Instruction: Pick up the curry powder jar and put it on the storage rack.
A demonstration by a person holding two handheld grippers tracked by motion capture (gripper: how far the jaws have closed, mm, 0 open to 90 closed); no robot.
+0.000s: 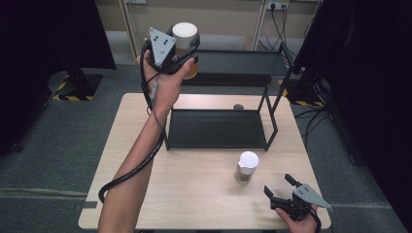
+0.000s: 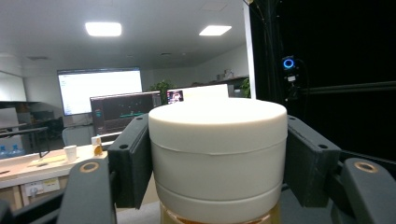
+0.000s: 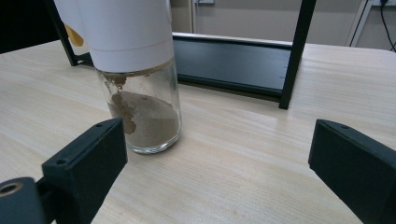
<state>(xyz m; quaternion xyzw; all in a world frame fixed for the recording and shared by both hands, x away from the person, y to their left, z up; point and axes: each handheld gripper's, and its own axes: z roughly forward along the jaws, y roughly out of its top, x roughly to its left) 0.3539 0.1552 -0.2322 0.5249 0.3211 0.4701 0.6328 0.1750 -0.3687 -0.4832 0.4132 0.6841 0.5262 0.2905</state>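
My left gripper is raised above the left end of the black rack's top shelf, shut on a white-lidded jar with amber contents. In the left gripper view the jar stands upright, and both pads press on its white lid. A second jar, white-capped with brown powder, stands on the table in front of the rack. My right gripper rests open at the table's front right corner, just right of that jar, with nothing between its jaws.
The black two-tier rack stands at the back of the wooden table; its lower shelf is bare. A small round dark object lies on the table behind it. Black curtains hang on both sides.
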